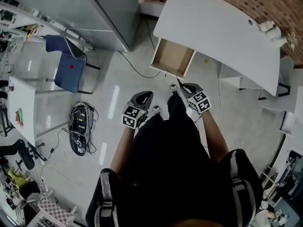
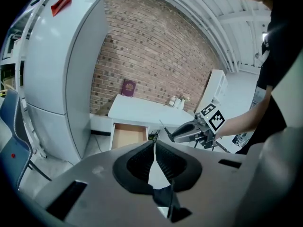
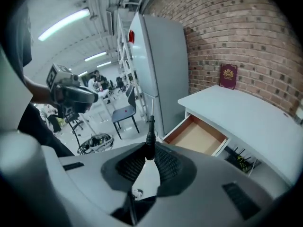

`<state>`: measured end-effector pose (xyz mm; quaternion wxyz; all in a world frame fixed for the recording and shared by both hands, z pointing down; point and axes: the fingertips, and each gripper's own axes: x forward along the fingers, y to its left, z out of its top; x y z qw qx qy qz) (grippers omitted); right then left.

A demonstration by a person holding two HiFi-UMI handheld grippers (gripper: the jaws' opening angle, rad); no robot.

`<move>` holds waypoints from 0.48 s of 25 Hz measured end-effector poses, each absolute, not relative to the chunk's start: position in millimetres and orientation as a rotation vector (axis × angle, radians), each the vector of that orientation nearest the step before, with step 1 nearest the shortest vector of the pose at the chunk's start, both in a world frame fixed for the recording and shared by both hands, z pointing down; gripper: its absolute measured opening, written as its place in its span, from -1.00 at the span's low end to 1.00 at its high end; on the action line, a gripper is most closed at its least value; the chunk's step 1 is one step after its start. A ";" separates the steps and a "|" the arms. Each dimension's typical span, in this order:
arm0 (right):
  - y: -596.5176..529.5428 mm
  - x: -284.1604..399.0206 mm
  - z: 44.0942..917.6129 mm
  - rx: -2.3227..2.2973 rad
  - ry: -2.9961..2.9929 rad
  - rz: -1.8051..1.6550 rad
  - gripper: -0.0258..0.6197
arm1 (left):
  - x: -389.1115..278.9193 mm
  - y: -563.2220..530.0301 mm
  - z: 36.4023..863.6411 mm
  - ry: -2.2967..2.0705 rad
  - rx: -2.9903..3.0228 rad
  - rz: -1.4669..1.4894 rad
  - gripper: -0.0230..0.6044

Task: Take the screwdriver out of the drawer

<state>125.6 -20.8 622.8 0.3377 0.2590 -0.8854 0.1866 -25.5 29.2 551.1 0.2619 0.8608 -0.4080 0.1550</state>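
The screwdriver point(image 3: 150, 134) stands clamped between the 2 jaws of the right gripper point(image 3: 149, 154). Its dark, thicker part is pinched at their tips. Its long axis runs straight out along the jaws, with the thin shaft pointing away from the person. It is clear of the drawer point(image 3: 199, 137), which lies ahead under the white desk point(image 3: 246, 112), open, its wooden floor bare. The left gripper point(image 2: 155, 144) hangs near the right one, jaws closed together on nothing. The right gripper is nearer the drawer, and the removal looks done.
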 end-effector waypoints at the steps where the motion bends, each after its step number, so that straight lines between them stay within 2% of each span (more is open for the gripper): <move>1: -14.9 125.8 617.2 0.689 -2.334 0.502 -0.57 | -23.6 30.8 547.9 -1.100 2.342 0.418 -0.85; 12: 31.2 118.4 560.9 0.794 -2.490 0.470 -0.57 | -8.1 59.3 528.7 -1.014 2.426 0.363 -0.85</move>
